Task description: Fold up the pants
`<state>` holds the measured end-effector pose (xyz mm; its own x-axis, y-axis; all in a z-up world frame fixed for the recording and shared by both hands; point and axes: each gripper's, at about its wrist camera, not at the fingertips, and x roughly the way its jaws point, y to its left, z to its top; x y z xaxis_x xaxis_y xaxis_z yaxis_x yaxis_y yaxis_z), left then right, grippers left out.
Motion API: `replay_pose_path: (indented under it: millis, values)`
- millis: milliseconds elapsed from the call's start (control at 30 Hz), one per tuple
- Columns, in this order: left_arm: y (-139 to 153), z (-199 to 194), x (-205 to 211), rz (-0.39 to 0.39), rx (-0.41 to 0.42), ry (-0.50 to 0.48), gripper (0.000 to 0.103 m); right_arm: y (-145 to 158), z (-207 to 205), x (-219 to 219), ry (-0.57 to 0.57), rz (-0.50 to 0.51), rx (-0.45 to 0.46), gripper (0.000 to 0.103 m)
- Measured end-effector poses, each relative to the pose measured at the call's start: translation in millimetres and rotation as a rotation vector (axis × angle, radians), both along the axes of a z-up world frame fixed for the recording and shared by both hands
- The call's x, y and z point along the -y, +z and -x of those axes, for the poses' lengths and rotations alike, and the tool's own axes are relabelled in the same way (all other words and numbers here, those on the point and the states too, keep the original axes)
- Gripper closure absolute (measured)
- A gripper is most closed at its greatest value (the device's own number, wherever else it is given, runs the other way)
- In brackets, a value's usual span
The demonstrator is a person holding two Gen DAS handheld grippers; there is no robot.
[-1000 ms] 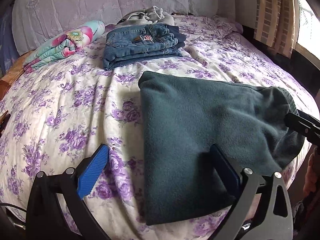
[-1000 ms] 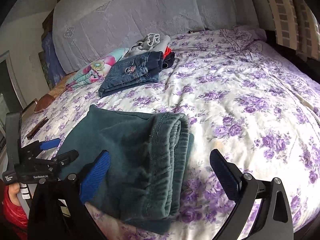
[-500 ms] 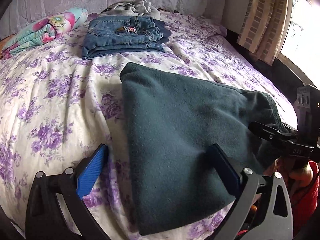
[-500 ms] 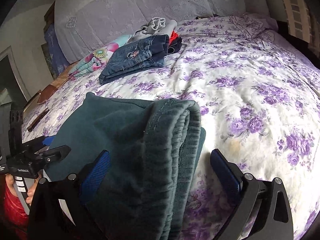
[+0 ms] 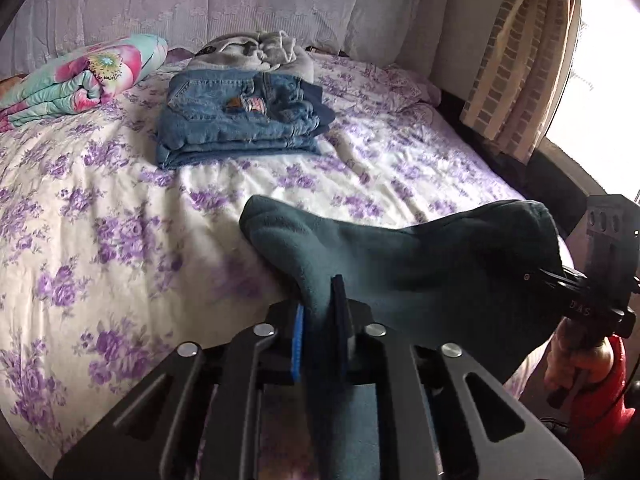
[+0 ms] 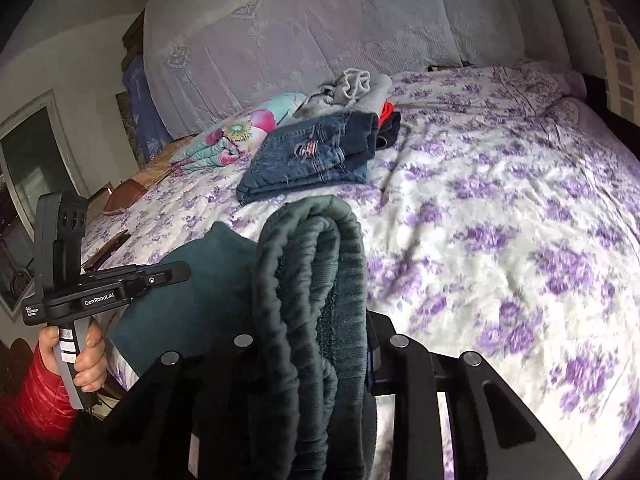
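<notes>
Left gripper [image 5: 320,320] clamped on edge of the dark green pants [image 5: 420,264], right gripper [image 6: 320,344] pinching their ribbed waistband – pants at near edge of floral bed [image 5: 100,220], partly lifted; folded jeans [image 5: 240,120] further back – grey clothes [image 5: 252,50] behind

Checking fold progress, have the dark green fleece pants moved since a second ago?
Yes. The dark green fleece pants, pinched by both tongs, have lifted off the purple-flowered bedspread toward the folded blue jeans.
</notes>
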<state>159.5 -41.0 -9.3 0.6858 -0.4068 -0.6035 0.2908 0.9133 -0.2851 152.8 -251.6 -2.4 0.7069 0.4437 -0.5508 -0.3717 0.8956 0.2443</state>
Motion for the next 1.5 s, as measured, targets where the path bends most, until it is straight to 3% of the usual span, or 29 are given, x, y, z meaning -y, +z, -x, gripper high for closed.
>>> replay_pose_path:
  millis: [67, 200, 367, 467, 600, 667, 700, 733, 767, 800, 833, 900, 933, 1033, 1133, 1200, 1233, 1300, 1367, 1433, 1500]
  values:
    - [19.3, -4.2, -3.9, 0.007, 0.048, 0.018, 0.093, 19.1, -9.7, -2.8, 0.004, 0.0, 0.045, 0.074]
    - [55.5, -26.8, -5.4, -0.074, 0.149, 0.052, 0.093, 49.8, -44.4, -14.4, 0.004, -0.004, 0.117, 0.074]
    - [88.4, -101.6, -23.9, -0.128, 0.194, 0.158, 0.093, 75.1, -134.2, -45.8, -0.002, -0.006, 0.16, 0.074]
    - [95.9, -151.1, -41.2, -0.145, 0.191, 0.224, 0.093, 80.3, -191.6, -66.7, -0.017, 0.0, 0.18, 0.074]
    - [85.3, -211.6, -65.5, -0.142, 0.167, 0.277, 0.093, 68.8, -256.7, -89.6, -0.059, 0.042, 0.208, 0.074]
    - [69.5, -240.6, -70.8, -0.188, 0.152, 0.319, 0.087, 47.2, -292.3, -92.5, -0.092, 0.053, 0.16, 0.069]
    - [59.0, -253.5, -73.1, -0.21, 0.137, 0.343, 0.084, 32.1, -308.9, -90.5, -0.123, 0.057, 0.125, 0.06]
    - [46.0, -265.9, -75.2, -0.238, 0.116, 0.373, 0.074, 16.5, -322.4, -86.1, -0.147, 0.049, 0.098, 0.045]
    - [30.1, -276.3, -78.8, -0.258, 0.087, 0.409, 0.052, 3.5, -328.1, -76.2, -0.147, -0.004, 0.096, 0.041]
    - [17.8, -279.9, -83.9, -0.237, 0.086, 0.43, 0.042, -3.8, -329.5, -66.9, -0.175, -0.038, 0.088, 0.018]
    - [9.1, -276.6, -89.9, -0.201, 0.104, 0.458, 0.027, -5.9, -333.0, -57.2, -0.207, -0.062, 0.044, 0.003]
    - [7.0, -270.8, -100.7, -0.145, 0.095, 0.454, 0.021, 2.7, -329.8, -42.3, -0.198, -0.128, 0.025, 0.003]
    - [12.1, -267.9, -104.7, -0.141, 0.104, 0.437, 0.022, 12.3, -320.1, -35.7, -0.244, -0.138, 0.083, 0.003]
    - [28.1, -247.5, -113.7, -0.142, 0.189, 0.524, 0.02, 38.7, -284.7, -37.3, -0.283, -0.125, 0.27, 0.003]
    - [25.8, -245.6, -110.2, -0.153, 0.157, 0.511, 0.01, 41.8, -274.4, -66.6, -0.331, 0.129, 0.34, 0.003]
    - [9.4, -252.4, -96.7, -0.243, 0.101, 0.498, 0.01, 17.9, -290.4, -84.9, -0.355, 0.342, 0.263, 0.003]
    - [3.4, -251.6, -91.1, -0.279, 0.109, 0.507, 0.01, 4.4, -296.7, -85.2, -0.348, 0.361, 0.222, 0.004]
    - [7.9, -242.4, -83.0, -0.332, 0.15, 0.516, 0.01, 9.5, -286.6, -74.3, -0.371, 0.293, 0.208, 0.004]
    - [20.0, -221.5, -74.9, -0.358, 0.21, 0.536, 0.01, 30.4, -253.9, -68.7, -0.361, 0.207, 0.294, 0.004]
    - [26.7, -195.5, -66.9, -0.324, 0.259, 0.536, 0.005, 43.8, -212.9, -68.7, -0.365, 0.148, 0.416, 0.004]
    - [28.0, -176.4, -53.9, -0.296, 0.252, 0.486, 0.005, 38.9, -187.5, -74.3, -0.378, 0.125, 0.446, 0.004]
